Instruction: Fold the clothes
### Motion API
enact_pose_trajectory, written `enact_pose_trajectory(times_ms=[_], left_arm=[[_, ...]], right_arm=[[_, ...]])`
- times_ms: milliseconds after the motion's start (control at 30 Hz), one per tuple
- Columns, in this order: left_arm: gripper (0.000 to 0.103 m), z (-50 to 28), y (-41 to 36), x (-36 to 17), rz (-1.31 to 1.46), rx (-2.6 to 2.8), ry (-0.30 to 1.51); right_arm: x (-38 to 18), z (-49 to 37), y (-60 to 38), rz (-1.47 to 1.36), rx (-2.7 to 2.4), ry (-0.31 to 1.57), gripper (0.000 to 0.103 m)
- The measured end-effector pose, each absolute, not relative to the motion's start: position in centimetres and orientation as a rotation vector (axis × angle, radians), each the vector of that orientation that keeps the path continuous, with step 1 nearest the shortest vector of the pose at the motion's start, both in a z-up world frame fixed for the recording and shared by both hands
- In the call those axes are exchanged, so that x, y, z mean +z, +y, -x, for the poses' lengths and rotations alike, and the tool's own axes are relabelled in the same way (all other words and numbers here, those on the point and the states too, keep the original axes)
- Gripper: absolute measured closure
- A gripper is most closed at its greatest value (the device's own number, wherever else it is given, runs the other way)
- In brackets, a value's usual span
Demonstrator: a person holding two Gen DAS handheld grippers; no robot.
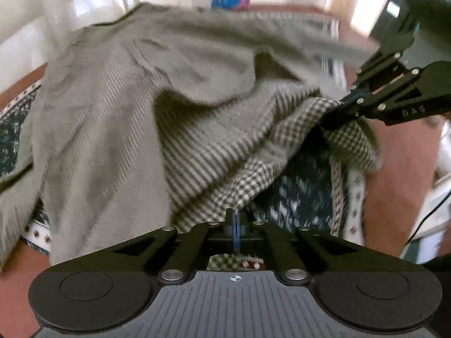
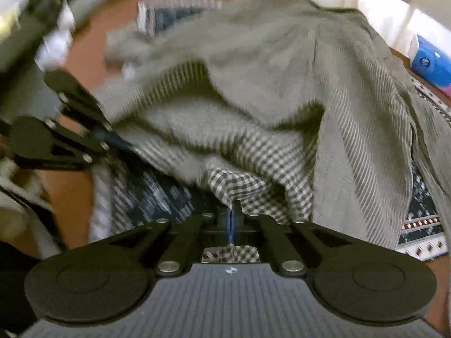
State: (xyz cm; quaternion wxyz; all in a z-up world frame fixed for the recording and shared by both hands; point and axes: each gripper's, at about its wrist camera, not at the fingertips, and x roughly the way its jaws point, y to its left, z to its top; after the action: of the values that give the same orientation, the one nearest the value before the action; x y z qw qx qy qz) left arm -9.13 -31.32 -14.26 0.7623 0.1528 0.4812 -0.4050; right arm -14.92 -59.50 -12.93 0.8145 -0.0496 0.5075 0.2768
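Hanging between your two grippers, the checked garment [image 1: 174, 118] drapes in loose folds above the patterned rug [image 1: 304, 197]. Fine dark-and-cream gingham; motion blur smears most of the weave, sharp only near the edges you hold. Far side of the cloth sags down and reaches toward the rug.

Your left gripper [image 1: 236, 225]: fingers pressed together on an edge of the garment, a strip of the check showing below the fingers. Your right gripper [image 2: 231, 219]: likewise closed, pinching a bunched fold of the check. In the left wrist view the right gripper sits at upper right, biting into a gathered corner; in the right wrist view the left gripper sits at far left, touching the cloth's edge.

Rug: dark blue field, pale border with small diamond marks, lying on a reddish-brown floor [image 1: 394, 186]. A blue-and-white package [image 2: 431, 64] rests on the floor beyond the garment. White furniture legs stand behind, blurred.
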Motion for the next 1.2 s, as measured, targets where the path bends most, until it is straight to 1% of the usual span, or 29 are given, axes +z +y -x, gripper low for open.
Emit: enact_pose_trajectory(times_ms=[100,167,267,333,400,433,467,500,567,633,667,700,733,867,933,1000,1133,1200], left_arm=[[0.103,5.6,-30.1,-12.2,-0.254,-0.817,0.993],[0.103,3.0,-29.9,-11.6,-0.197,-0.766,0.968],[0.103,-0.4,-30.9,-12.8,-0.143,-0.688,0.969],[0.103,-1.7,-32.0,-14.7,-0.162,-0.641,1.002],[0.088,-2.1,-32.7,-16.5,-0.201,-0.598,1.036],[0.073,-2.2,-33.0,-17.4,-0.222,-0.577,1.052],[0.068,-2.1,-33.0,-17.8,-0.231,-0.565,1.057],[0.067,-2.0,-32.7,-17.7,-0.228,-0.564,1.05],[0.055,-1.8,-31.9,-16.9,-0.216,-0.569,1.03],[0.047,-1.7,-31.2,-16.0,-0.203,-0.57,1.008],[0.044,-1.9,-31.0,-15.5,-0.196,-0.568,0.995],[0.043,-2.0,-30.8,-14.9,-0.189,-0.565,0.981],[0.041,-2.2,-30.6,-14.3,-0.182,-0.562,0.967],[0.042,-2.8,-29.8,-12.0,-0.154,-0.55,0.913],[0.041,-2.9,-30.0,-12.0,-0.158,-0.554,0.914],[0.041,-2.9,-30.4,-12.4,-0.165,-0.557,0.922],[0.041,-2.9,-31.0,-13.7,-0.18,-0.558,0.946],[0.041,-2.9,-31.4,-14.3,-0.188,-0.559,0.958]], right_arm=[[-10.4,12.4,-62.5,-0.015,0.58,0.999,0.102],[-9.5,10.1,-63.8,-0.046,0.531,0.951,0.102],[-10.0,6.9,-64.1,-0.016,0.47,0.912,0.102],[-11.8,5.0,-63.6,0.013,0.413,0.929,0.102],[-14.1,3.4,-63.0,0.043,0.361,0.977,0.1],[-15.5,3.0,-62.7,0.053,0.345,1.008,0.098],[-16.6,2.9,-62.4,0.065,0.333,1.032,0.098],[-17.0,2.9,-62.4,0.071,0.33,1.041,0.098],[-16.8,3.5,-62.4,0.055,0.337,1.034,0.096],[-15.7,4.1,-62.7,0.044,0.347,1.012,0.085],[-15.0,4.3,-63.0,0.046,0.35,0.999,0.074],[-14.2,4.4,-63.1,0.061,0.347,0.979,0.066],[-13.4,4.5,-63.3,0.072,0.345,0.958,0.066],[-9.7,4.8,-63.4,0.042,0.364,0.872,0.066],[-8.1,5.8,-62.7,0.03,0.414,0.831,0.067],[-7.6,6.8,-61.5,0.039,0.47,0.819,0.067],[-8.5,8.0,-58.9,0.086,0.508,0.832,0.068],[-8.8,8.9,-58.1,0.05,0.558,0.862,0.069]])
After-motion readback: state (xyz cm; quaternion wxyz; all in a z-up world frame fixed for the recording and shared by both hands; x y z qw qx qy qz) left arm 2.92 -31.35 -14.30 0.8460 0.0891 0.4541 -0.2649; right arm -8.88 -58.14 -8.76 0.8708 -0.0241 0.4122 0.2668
